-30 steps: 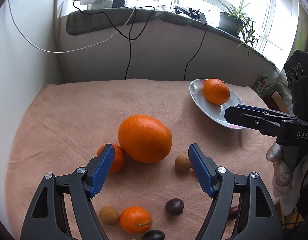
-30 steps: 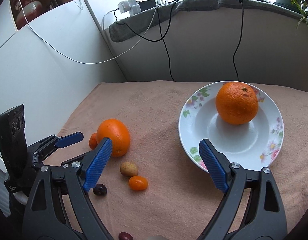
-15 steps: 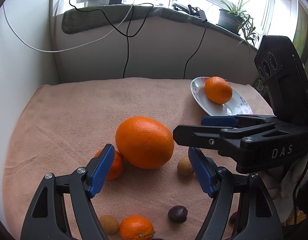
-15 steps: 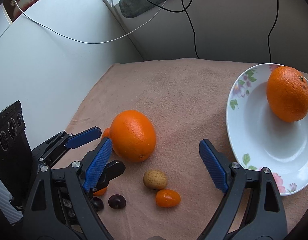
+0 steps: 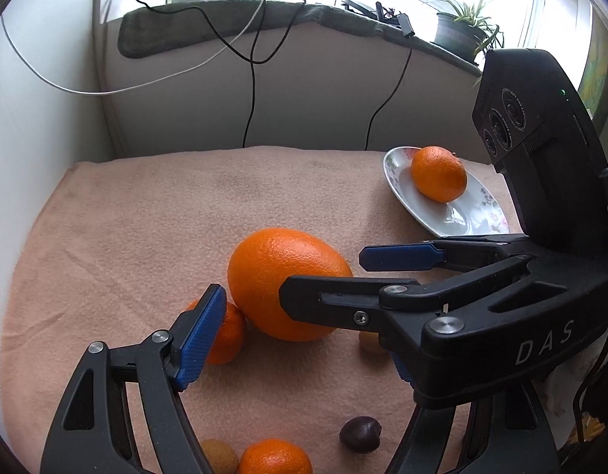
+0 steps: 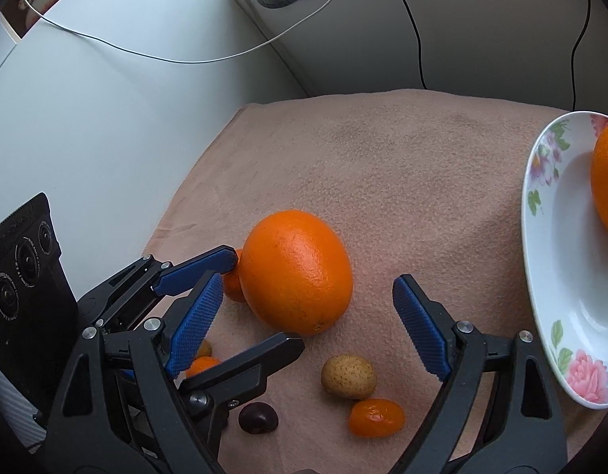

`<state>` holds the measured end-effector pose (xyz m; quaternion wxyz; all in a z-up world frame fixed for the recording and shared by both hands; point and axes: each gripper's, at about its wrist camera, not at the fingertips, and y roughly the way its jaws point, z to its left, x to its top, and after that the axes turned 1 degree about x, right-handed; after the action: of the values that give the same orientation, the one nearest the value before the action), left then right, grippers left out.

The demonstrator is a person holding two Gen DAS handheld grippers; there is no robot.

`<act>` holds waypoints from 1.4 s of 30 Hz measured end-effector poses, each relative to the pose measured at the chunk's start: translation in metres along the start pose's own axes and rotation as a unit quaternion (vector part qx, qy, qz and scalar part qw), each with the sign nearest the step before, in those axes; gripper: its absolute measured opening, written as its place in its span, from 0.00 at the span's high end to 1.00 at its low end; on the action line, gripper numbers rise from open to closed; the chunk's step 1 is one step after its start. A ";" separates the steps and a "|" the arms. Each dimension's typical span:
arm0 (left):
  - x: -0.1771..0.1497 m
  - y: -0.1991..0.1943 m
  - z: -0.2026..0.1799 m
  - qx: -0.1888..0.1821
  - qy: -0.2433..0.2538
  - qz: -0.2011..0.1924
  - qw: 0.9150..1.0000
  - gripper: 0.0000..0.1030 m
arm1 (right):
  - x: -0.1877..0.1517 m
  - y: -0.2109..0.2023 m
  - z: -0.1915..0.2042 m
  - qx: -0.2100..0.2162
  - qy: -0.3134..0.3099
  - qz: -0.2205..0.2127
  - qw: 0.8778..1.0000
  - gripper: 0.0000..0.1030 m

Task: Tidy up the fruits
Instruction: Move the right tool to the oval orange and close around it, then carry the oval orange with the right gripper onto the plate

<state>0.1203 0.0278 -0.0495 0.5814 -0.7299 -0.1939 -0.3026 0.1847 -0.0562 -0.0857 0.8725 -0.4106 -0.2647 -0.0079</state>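
Observation:
A large orange lies on the pink cloth, with a small tangerine touching its left side. My right gripper is open, its two fingers on either side of the large orange, apart from it. My left gripper is open just short of the same orange; its right finger is hidden behind the right gripper. A white flowered plate at the right holds another orange. Small fruits lie nearer: a tan one, a kumquat, a dark one.
A white wall borders the cloth on the left and a grey ledge with hanging cables runs behind it. More small fruits, an orange one and a dark one, lie near the front edge. A potted plant stands on the sill.
My right gripper has swung left from over the plate to the large orange and now crosses in front of the left gripper. The left gripper has edged forward slightly.

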 end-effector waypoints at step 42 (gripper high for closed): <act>0.008 -0.018 -0.023 0.019 0.025 -0.031 0.999 0.33 | -0.008 -0.027 0.000 0.029 0.021 -0.020 0.999 0.36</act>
<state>0.1101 0.0094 -0.0278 0.5897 -0.7048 -0.2078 -0.3351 0.1718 -0.0759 -0.0699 0.8890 -0.3795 -0.2548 -0.0265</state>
